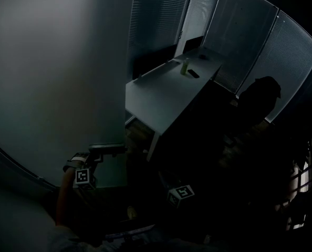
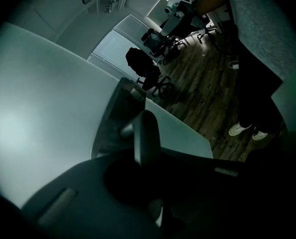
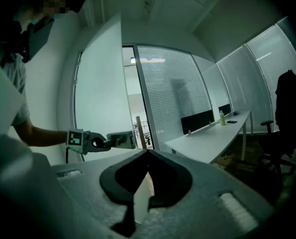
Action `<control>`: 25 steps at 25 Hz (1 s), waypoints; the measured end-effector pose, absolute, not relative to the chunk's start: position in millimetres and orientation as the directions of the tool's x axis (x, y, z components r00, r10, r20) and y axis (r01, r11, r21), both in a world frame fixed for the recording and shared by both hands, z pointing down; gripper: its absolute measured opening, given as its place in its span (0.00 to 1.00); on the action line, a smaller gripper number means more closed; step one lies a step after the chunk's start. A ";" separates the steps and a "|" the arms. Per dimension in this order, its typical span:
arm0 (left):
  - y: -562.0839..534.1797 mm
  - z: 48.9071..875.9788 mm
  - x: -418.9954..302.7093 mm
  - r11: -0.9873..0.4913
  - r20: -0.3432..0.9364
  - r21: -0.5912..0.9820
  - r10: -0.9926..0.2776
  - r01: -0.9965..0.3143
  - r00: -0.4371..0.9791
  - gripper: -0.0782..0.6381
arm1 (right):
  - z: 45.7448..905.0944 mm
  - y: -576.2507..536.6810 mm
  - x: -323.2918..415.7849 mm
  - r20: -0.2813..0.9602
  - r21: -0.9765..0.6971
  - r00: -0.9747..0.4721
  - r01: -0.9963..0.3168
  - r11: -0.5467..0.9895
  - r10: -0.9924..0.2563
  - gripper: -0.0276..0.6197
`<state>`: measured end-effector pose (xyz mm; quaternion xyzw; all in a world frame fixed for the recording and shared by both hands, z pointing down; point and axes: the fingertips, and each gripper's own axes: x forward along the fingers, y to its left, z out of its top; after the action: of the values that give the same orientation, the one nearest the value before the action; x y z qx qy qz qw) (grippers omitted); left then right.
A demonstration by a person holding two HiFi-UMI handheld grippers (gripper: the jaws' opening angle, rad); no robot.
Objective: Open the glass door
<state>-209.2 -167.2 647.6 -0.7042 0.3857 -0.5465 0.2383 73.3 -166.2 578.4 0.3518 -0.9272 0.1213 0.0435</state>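
The frosted glass door [image 1: 51,77] fills the left of the head view and stands swung partly open in the right gripper view [image 3: 98,93]. Its dark lever handle [image 2: 147,133] juts from a metal lock plate [image 2: 119,111] at the door's edge. My left gripper [image 1: 99,154] is shut on that handle, and the lever sticks out past its jaws [image 2: 146,156]. The right gripper view shows the same grip from the side, left gripper [image 3: 99,142] against the handle plate [image 3: 122,139]. My right gripper [image 3: 148,153] is shut with nothing in it and hangs apart from the door; its marker cube [image 1: 180,193] shows low in the head view.
A long white desk [image 1: 161,88] stands just past the door's edge, bearing a green bottle [image 1: 184,67] and a dark flat item [image 1: 193,73]. Blind-covered glass walls [image 1: 287,62] curve round behind it. A chair draped with a dark jacket [image 3: 287,103] stands at the right. The floor is wood.
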 end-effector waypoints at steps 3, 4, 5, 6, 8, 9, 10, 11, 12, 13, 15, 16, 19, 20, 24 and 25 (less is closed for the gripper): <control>-159.3 649.9 -205.1 -0.590 0.585 -0.761 -0.804 -0.270 0.111 0.11 | 577.7 -151.0 79.0 0.179 -0.188 -0.734 -0.679 0.710 -0.655 0.04; -157.7 649.6 -204.4 -0.590 0.583 -0.763 -0.804 -0.265 0.113 0.11 | 576.4 -146.8 79.8 0.179 -0.186 -0.732 -0.681 0.708 -0.657 0.04; -155.9 648.8 -203.3 -0.590 0.582 -0.764 -0.805 -0.261 0.115 0.11 | 575.0 -142.6 81.2 0.178 -0.183 -0.729 -0.684 0.706 -0.661 0.04; -153.8 647.8 -201.8 -0.591 0.582 -0.765 -0.805 -0.257 0.118 0.11 | 573.5 -138.2 83.2 0.178 -0.182 -0.725 -0.689 0.702 -0.666 0.04; -148.9 645.7 -198.1 -0.592 0.581 -0.765 -0.804 -0.253 0.126 0.11 | 570.6 -129.3 87.8 0.176 -0.182 -0.712 -0.702 0.688 -0.680 0.04; -145.9 644.9 -196.2 -0.593 0.580 -0.765 -0.804 -0.252 0.131 0.11 | 569.6 -124.4 89.6 0.175 -0.183 -0.706 -0.708 0.682 -0.686 0.04; -142.4 644.9 -194.8 -0.593 0.579 -0.765 -0.804 -0.251 0.135 0.11 | 569.2 -119.2 90.7 0.174 -0.183 -0.701 -0.713 0.677 -0.691 0.04; -138.4 645.9 -194.0 -0.593 0.579 -0.766 -0.804 -0.248 0.136 0.11 | 569.2 -113.4 91.2 0.173 -0.183 -0.698 -0.716 0.673 -0.695 0.04; -134.3 647.3 -193.2 -0.595 0.580 -0.765 -0.803 -0.246 0.137 0.11 | 569.6 -107.4 91.4 0.172 -0.185 -0.695 -0.719 0.670 -0.698 0.04; -130.3 648.3 -192.0 -0.597 0.582 -0.764 -0.802 -0.244 0.139 0.11 | 570.1 -101.6 91.5 0.171 -0.186 -0.692 -0.722 0.667 -0.701 0.04; -124.0 648.5 -188.8 -0.600 0.582 -0.763 -0.800 -0.239 0.149 0.11 | 570.3 -91.4 90.9 0.167 -0.188 -0.686 -0.727 0.660 -0.708 0.04; -122.1 648.0 -187.6 -0.601 0.581 -0.764 -0.799 -0.236 0.154 0.11 | 569.5 -87.2 90.0 0.165 -0.190 -0.684 -0.729 0.657 -0.711 0.04; -119.3 646.2 -186.3 -0.604 0.581 -0.764 -0.797 -0.226 0.166 0.11 | 567.7 -77.2 88.4 0.164 -0.193 -0.675 -0.737 0.648 -0.719 0.04; -117.2 645.3 -185.6 -0.605 0.581 -0.764 -0.796 -0.222 0.170 0.11 | 568.1 -73.1 88.9 0.167 -0.190 -0.671 -0.740 0.645 -0.722 0.04; -98.6 645.2 -180.2 -0.610 0.581 -0.764 -0.792 -0.209 0.188 0.11 | 571.2 -47.7 92.7 0.192 -0.149 -0.651 -0.759 0.634 -0.734 0.04; -94.4 646.2 -179.1 -0.612 0.583 -0.763 -0.790 -0.206 0.190 0.11 | 572.5 -42.4 93.7 0.194 -0.145 -0.649 -0.761 0.633 -0.736 0.04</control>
<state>-179.1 -94.4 646.2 -0.7215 0.3453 -0.5345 0.2731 93.7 -42.4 572.5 0.4150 -0.9016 0.1071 0.0584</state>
